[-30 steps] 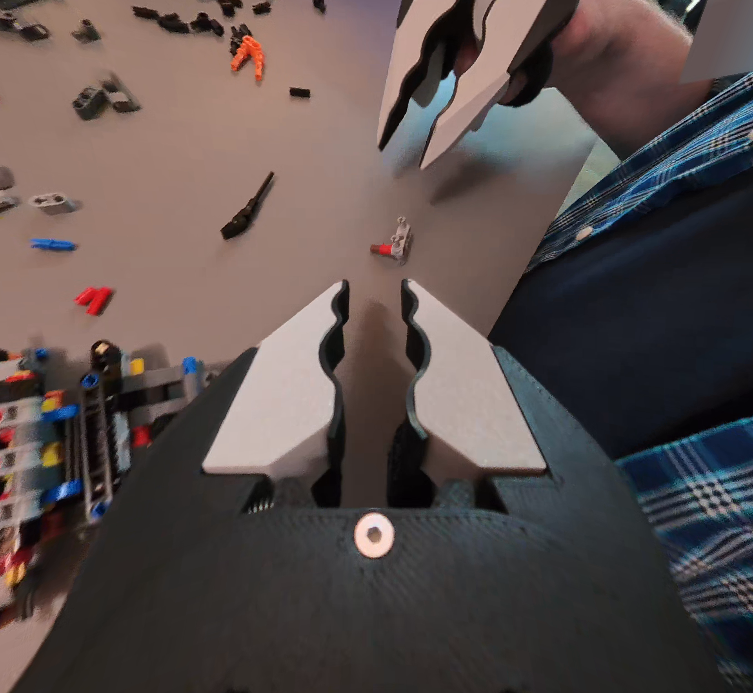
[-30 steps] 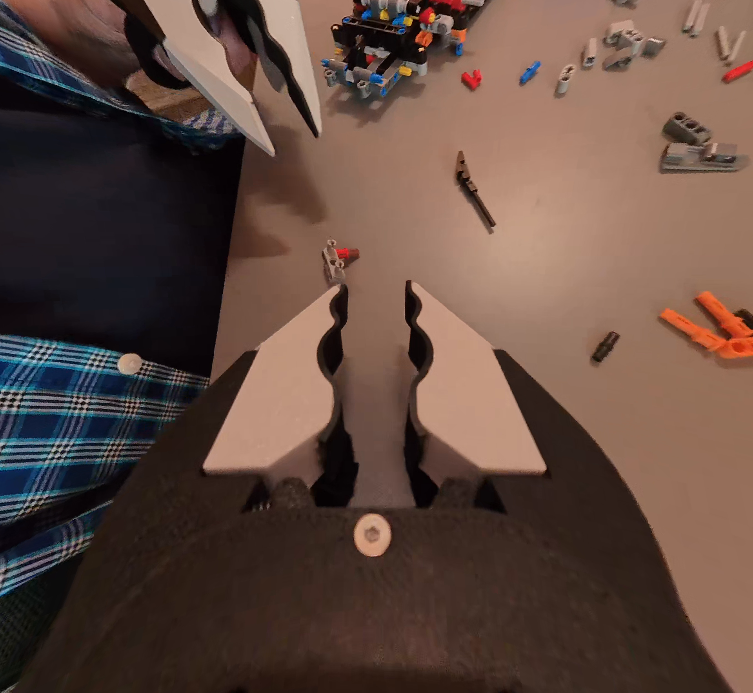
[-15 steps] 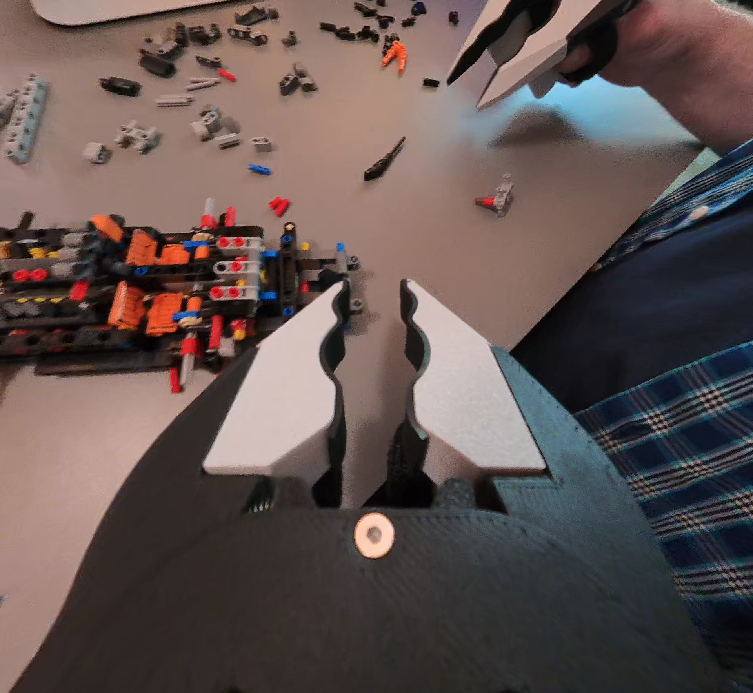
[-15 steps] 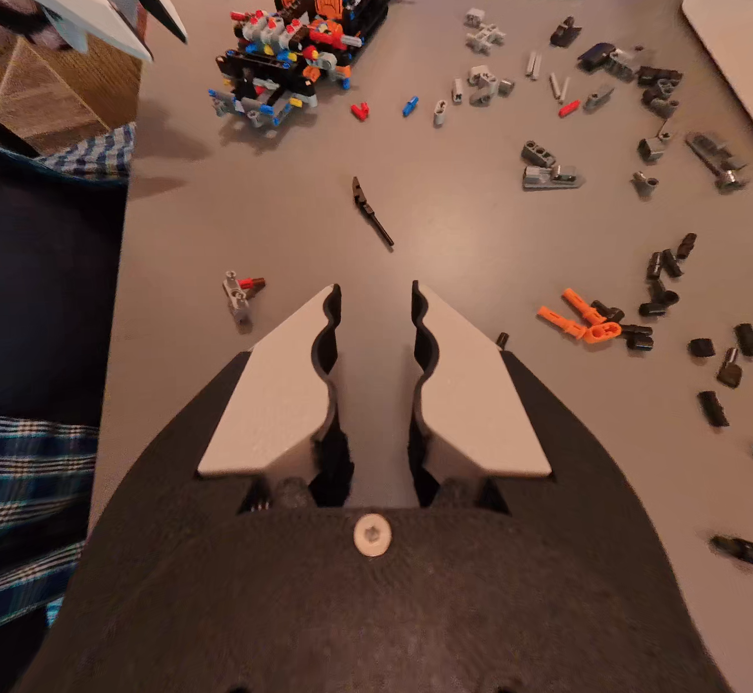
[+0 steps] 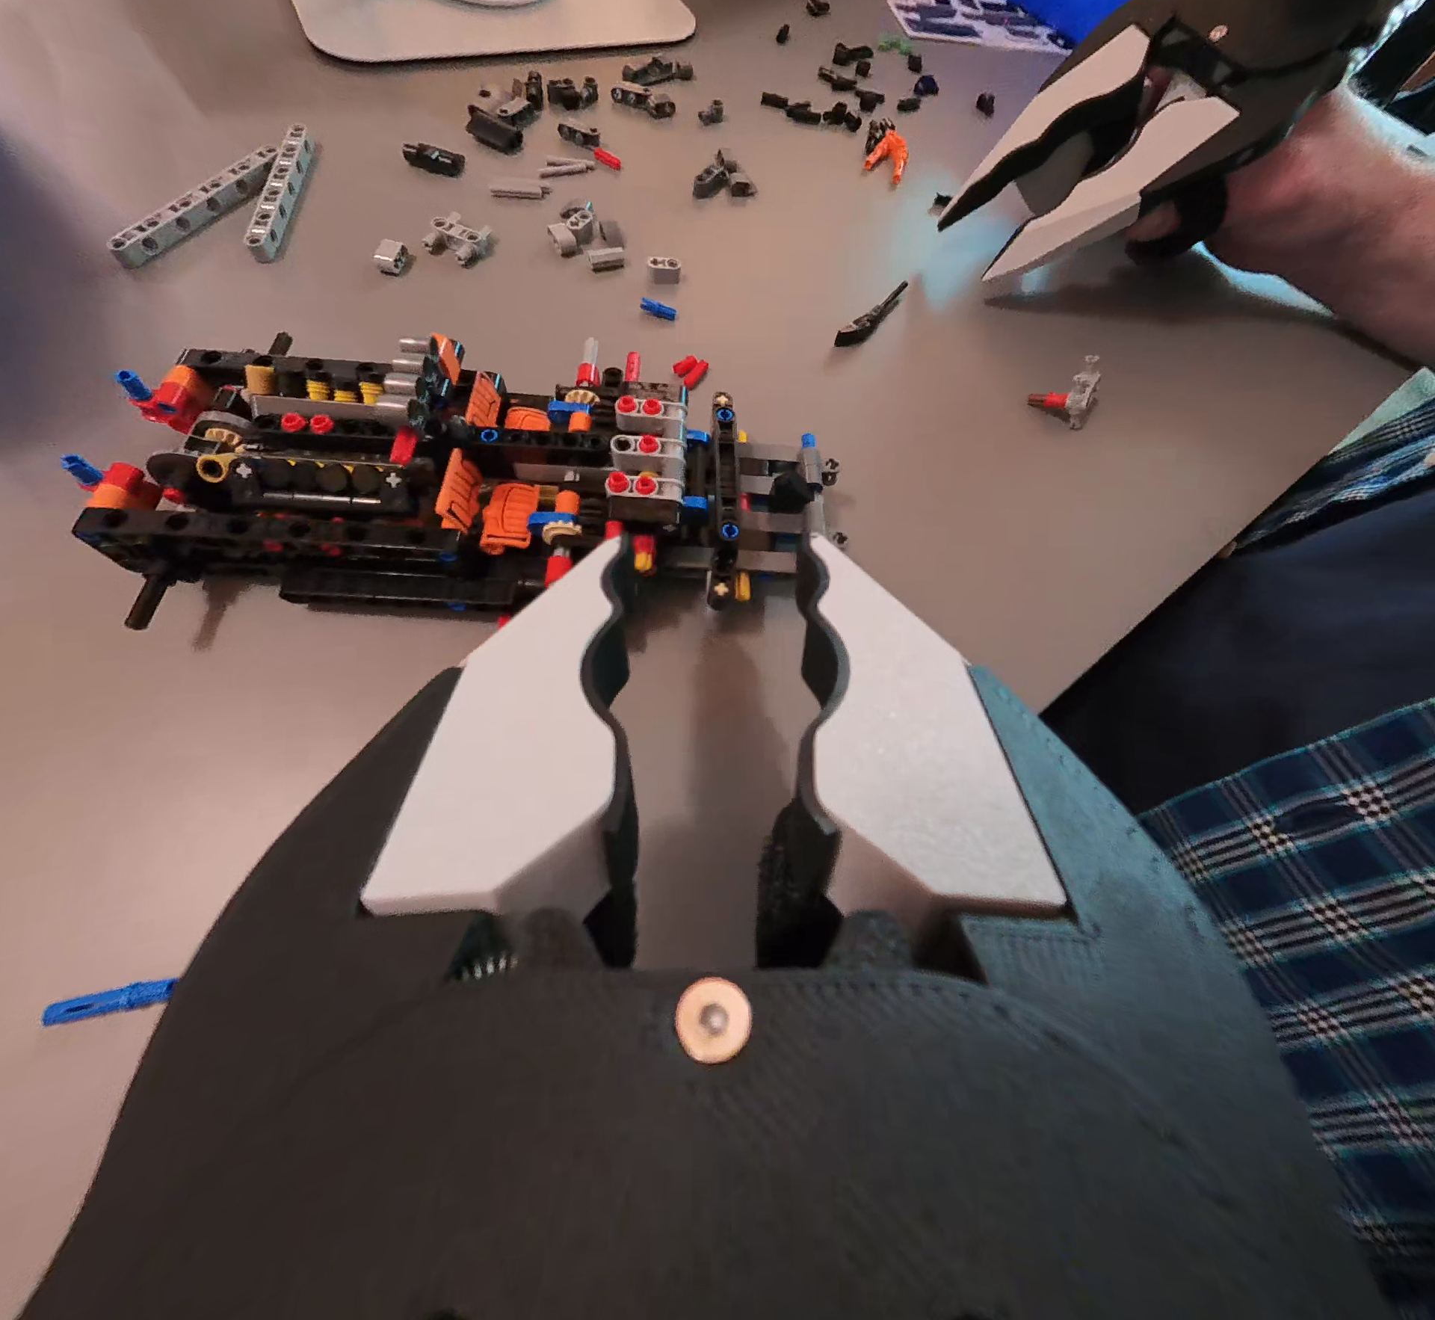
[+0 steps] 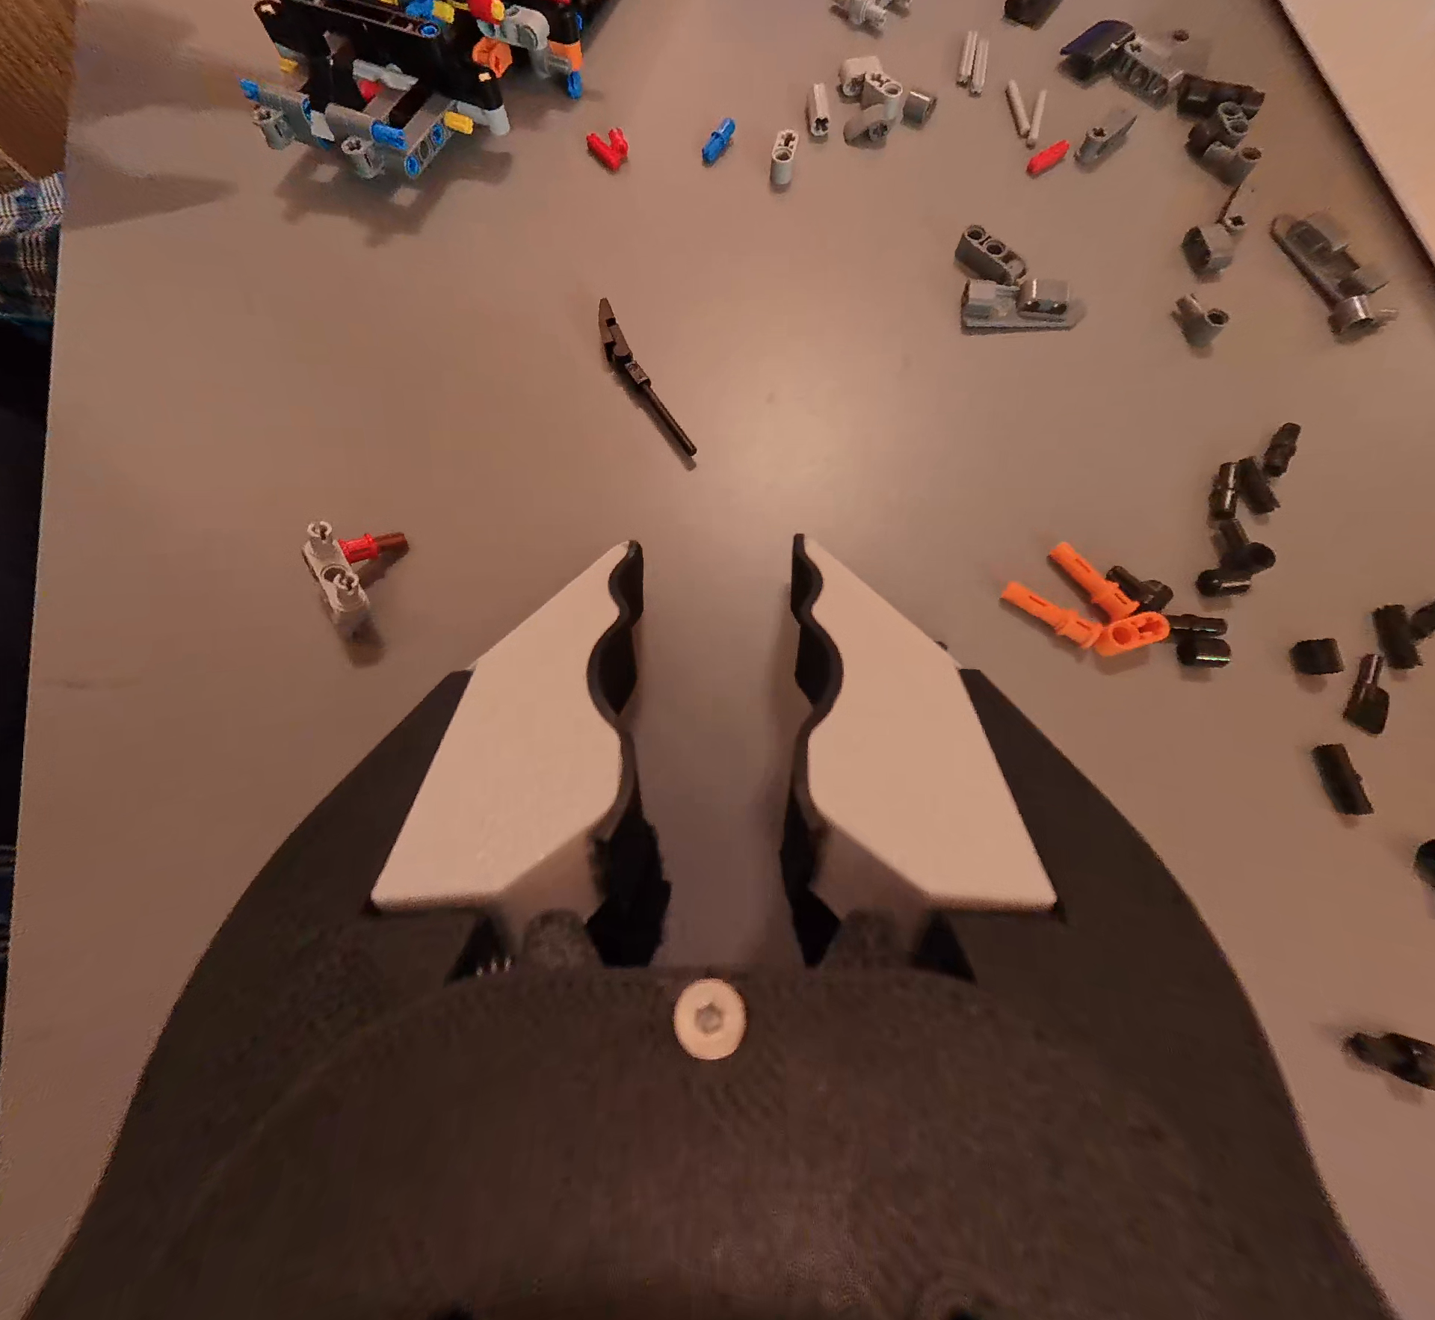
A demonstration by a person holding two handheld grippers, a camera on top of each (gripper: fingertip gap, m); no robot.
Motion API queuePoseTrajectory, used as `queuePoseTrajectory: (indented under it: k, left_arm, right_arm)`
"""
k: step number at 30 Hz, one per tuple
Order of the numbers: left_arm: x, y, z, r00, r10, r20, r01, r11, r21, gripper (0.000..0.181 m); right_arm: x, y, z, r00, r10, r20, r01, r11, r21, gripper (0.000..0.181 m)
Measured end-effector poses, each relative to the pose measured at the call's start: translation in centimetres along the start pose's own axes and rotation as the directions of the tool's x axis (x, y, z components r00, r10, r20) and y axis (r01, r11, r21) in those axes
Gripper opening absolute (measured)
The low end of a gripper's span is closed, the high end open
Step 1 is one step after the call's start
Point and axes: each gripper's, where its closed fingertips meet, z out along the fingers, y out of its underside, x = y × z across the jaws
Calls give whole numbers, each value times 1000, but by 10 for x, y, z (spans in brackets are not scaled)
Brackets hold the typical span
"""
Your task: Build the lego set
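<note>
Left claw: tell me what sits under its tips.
Under the open left claw lies the near end of the lego build: a black crossbeam with blue pins, grey beams, red and yellow pins. The fingers hide the edge right beneath them; bare table shows in the gap.

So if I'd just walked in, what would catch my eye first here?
Probably the half-built lego model, a long black frame crammed with orange, red, blue and yellow bits, lying on the grey table just ahead of the open left gripper. Next, the loose pieces scattered beyond it, with an orange piece standing out near the open right gripper.
</note>
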Motion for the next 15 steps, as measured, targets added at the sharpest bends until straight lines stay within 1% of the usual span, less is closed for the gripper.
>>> queuePoseTrajectory:
  k: [3, 9, 11, 13, 15]
  left_arm:
    - [-1, 0, 2, 1000, -5, -10, 5, 1000, 24, 44]
    - [7, -1, 7, 999, 0, -47, 1, 1000, 25, 42]
    - [8, -3, 6, 999, 13, -47, -12, 1000, 26, 40]
    - [9, -6, 6, 999, 22, -48, -20, 999, 31, 39]
    - [11, -8, 7, 998, 25, -59, -23, 999, 43, 37]
  right_arm:
    - [1, 0, 0, 1000, 8, -6, -8, 1000, 1, 37]
    - [4, -3, -2, 1000, 13, -24, -12, 1000, 24, 36]
    - [8, -7, -7, 998, 44, -37, -41, 997, 59, 36]
    - [12, -10, -14, 994, 106, -37, -101, 989, 104, 36]
    - [19, -8, -24, 989, 141, -56, -133, 983, 128, 35]
